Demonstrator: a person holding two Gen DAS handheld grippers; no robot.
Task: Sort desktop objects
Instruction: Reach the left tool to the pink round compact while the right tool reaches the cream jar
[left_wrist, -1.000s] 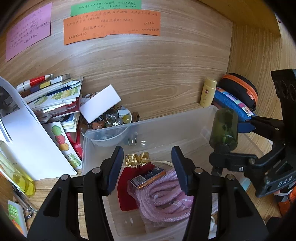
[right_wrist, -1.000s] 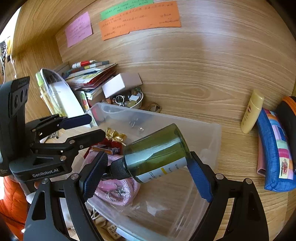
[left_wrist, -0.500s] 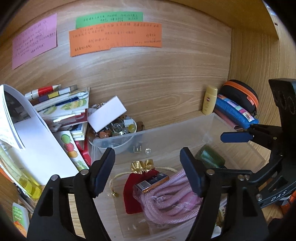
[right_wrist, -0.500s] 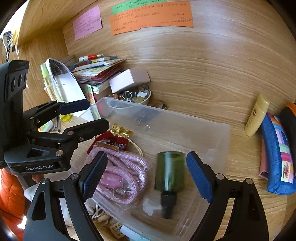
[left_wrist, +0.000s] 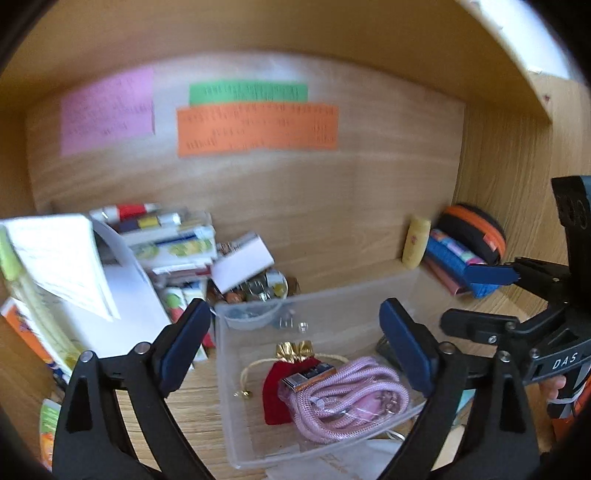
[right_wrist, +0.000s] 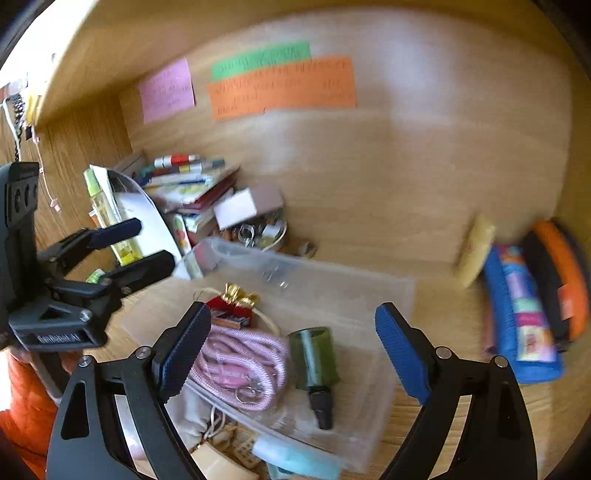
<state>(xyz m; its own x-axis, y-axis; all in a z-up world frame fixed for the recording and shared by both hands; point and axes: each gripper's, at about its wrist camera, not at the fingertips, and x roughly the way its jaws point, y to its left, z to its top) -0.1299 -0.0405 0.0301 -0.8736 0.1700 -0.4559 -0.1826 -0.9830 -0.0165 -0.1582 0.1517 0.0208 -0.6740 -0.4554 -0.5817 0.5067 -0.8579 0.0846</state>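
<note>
A clear plastic bin (left_wrist: 325, 299) (right_wrist: 354, 280) sits on the wooden desk. In it lie a green bottle with a black cap (right_wrist: 314, 365), a pink rope coil (left_wrist: 343, 395) (right_wrist: 243, 365) and a red pouch with a gold top (left_wrist: 280, 384) (right_wrist: 232, 302). My right gripper (right_wrist: 293, 343) is open and empty above the bin, over the bottle. My left gripper (left_wrist: 295, 343) is open and empty above the bin's near left side. Each gripper shows in the other's view, the right one (left_wrist: 491, 295) and the left one (right_wrist: 129, 243).
A stack of books and papers (left_wrist: 162, 236) and a white box over a bowl of trinkets (left_wrist: 243, 262) stand left of the bin. A yellow tube (left_wrist: 415, 242), a blue pouch (right_wrist: 524, 314) and an orange-black case (right_wrist: 561, 280) lie at the right. Colored notes (left_wrist: 255, 129) hang on the back wall.
One second ago my right gripper held the green bottle; it let it go into the bin. Both grippers have since pulled up and back, and both views are blurred.
</note>
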